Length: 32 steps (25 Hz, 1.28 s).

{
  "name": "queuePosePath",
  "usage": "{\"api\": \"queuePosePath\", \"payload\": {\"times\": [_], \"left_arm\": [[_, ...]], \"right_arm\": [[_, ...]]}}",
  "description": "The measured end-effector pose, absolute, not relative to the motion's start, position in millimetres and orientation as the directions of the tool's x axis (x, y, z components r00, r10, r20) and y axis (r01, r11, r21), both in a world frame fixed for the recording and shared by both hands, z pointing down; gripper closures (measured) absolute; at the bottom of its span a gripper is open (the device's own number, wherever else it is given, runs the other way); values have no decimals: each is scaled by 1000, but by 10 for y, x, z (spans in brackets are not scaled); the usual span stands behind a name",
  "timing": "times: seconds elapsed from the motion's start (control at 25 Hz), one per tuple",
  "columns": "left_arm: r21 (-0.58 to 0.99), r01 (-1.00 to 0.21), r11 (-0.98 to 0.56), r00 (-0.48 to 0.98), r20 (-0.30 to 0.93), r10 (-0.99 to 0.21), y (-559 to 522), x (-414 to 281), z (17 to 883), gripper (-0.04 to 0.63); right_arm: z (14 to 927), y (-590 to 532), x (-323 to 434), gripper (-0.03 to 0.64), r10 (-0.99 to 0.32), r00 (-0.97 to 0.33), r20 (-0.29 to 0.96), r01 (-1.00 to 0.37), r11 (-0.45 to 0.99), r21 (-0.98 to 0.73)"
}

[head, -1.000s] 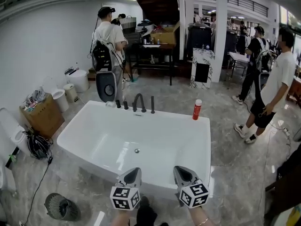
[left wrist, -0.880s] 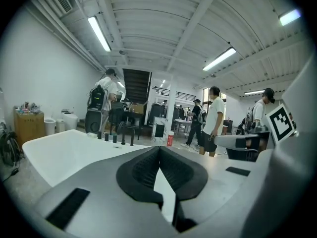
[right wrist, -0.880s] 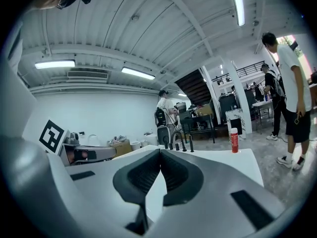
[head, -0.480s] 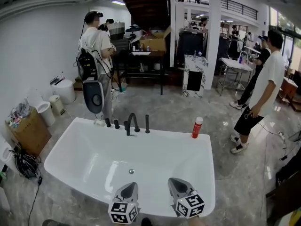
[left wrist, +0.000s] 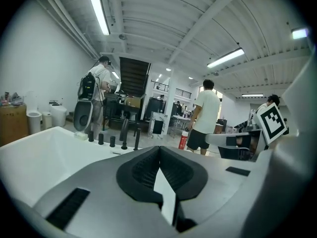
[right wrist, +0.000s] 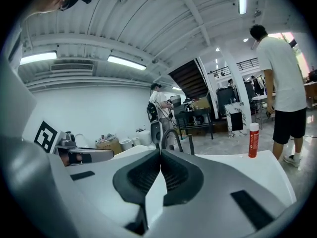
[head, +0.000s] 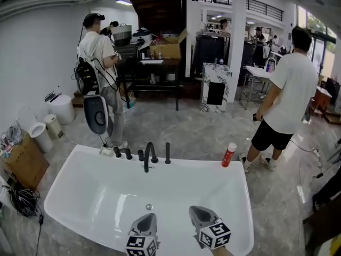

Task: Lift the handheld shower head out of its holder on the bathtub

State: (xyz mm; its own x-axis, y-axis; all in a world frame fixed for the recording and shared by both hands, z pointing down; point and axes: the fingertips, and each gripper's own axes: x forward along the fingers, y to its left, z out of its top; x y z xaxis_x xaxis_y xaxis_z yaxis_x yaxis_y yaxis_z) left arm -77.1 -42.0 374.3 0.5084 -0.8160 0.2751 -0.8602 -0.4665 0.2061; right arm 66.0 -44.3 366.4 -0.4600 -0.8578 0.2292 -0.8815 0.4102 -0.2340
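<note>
Reaching stage, nothing gripped yet
The left gripper (head: 147,220) and right gripper (head: 197,213) were both closed and empty at the bathtub's (head: 213,170) near side; the slim black shower head (head: 168,153) stood in its holder on the far rim, beside the faucet (head: 148,156). Next would need a reach across and opened jaws

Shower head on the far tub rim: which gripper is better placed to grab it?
Right, narrowly. The shower head stands right of the spout, bare rim beside it, so the right gripper should approach unobstructed. It and the left gripper are shut, empty, about equally far.
</note>
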Motion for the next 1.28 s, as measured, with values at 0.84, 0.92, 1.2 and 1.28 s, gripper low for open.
{"api": "queuePosePath", "payload": {"times": [0.84,0.92,1.2,1.28], "left_arm": [[239,-897,-372,437,359,-824,-2475,-961,4968,575],[236,-898,-371,436,365,-823,-2654,-905,5130,575],[266,-897,-352,433,374,-820,-3117,-861,5678,575],[280,-895,-347,434,372,-820,-3239,-857,5794,575]], "right_arm": [[5126,-3122,421,558,-799,-502,330,-864,449,-227],[5348,-3359,457,551,-798,-499,338,-866,444,-231],[6060,-4112,390,520,-786,-500,364,-866,443,-232],[6202,-4311,373,516,-784,-498,370,-867,447,-219]]}}
